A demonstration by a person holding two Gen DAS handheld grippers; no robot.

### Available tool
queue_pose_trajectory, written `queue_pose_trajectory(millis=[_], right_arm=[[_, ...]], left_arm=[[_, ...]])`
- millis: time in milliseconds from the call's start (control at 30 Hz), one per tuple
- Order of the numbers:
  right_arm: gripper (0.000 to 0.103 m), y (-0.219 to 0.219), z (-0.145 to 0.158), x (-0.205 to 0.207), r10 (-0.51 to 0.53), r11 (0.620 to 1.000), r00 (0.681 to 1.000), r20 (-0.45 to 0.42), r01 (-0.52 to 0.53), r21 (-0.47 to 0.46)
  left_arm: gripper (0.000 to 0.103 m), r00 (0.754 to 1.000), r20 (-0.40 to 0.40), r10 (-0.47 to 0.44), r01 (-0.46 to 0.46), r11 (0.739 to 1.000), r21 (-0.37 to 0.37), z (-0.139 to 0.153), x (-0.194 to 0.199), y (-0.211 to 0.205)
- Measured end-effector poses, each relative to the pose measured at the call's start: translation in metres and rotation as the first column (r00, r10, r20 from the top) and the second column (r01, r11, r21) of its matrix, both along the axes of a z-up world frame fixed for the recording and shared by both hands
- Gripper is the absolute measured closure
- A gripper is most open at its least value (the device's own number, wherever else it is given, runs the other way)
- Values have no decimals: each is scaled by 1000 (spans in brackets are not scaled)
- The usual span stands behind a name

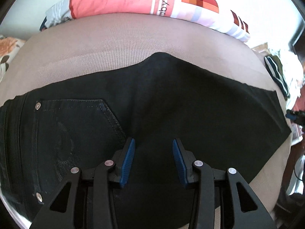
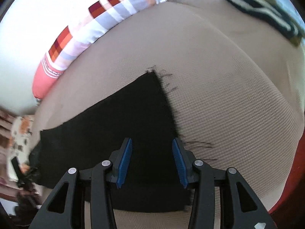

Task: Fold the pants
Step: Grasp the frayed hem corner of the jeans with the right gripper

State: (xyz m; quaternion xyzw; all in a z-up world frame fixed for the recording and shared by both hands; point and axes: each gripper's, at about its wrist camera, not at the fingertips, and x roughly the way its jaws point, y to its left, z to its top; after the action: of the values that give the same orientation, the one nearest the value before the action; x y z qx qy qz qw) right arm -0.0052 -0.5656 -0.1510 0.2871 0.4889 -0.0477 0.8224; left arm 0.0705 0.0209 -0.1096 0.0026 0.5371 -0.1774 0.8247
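Observation:
Black pants (image 1: pixel 171 99) lie flat on a beige mesh surface (image 1: pixel 114 45), folded lengthwise, waist to the left with a back pocket (image 1: pixel 76 126) and rivets showing. My left gripper (image 1: pixel 154 143) is open and empty, just above the seat area right of the pocket. In the right wrist view the frayed leg hem (image 2: pixel 167 103) of the pants (image 2: pixel 114 124) ends on the mesh (image 2: pixel 228 95). My right gripper (image 2: pixel 152 143) is open and empty, over the hem end, its right finger at the frayed edge.
A pink, white and checked pillow (image 1: pixel 133 0) lies along the far edge; it also shows in the right wrist view (image 2: pixel 85 30). A dark striped garment (image 2: pixel 266 9) lies at the far right, also in the left wrist view (image 1: pixel 276 72). Floral fabric (image 1: pixel 7 49) is at the left.

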Motion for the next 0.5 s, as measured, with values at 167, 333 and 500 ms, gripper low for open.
queue_pose_trajectory(millis=[167,333,500], right_arm=[[60,-28,-11,1,44,987,999,-2,-43,152],[63,-35,-20,7,74,977,997,-20,-68,204],[73,-36,-28,16,149,958,989,-4,-144,249]], left_arm=[[59,1000,-9,2,-2,999,-33,4,0,-17],[58,999,-39,17,-20,998,-67,2,7,-32],[58,998,-49,35,-37,998,-44,-6,14,-40]])
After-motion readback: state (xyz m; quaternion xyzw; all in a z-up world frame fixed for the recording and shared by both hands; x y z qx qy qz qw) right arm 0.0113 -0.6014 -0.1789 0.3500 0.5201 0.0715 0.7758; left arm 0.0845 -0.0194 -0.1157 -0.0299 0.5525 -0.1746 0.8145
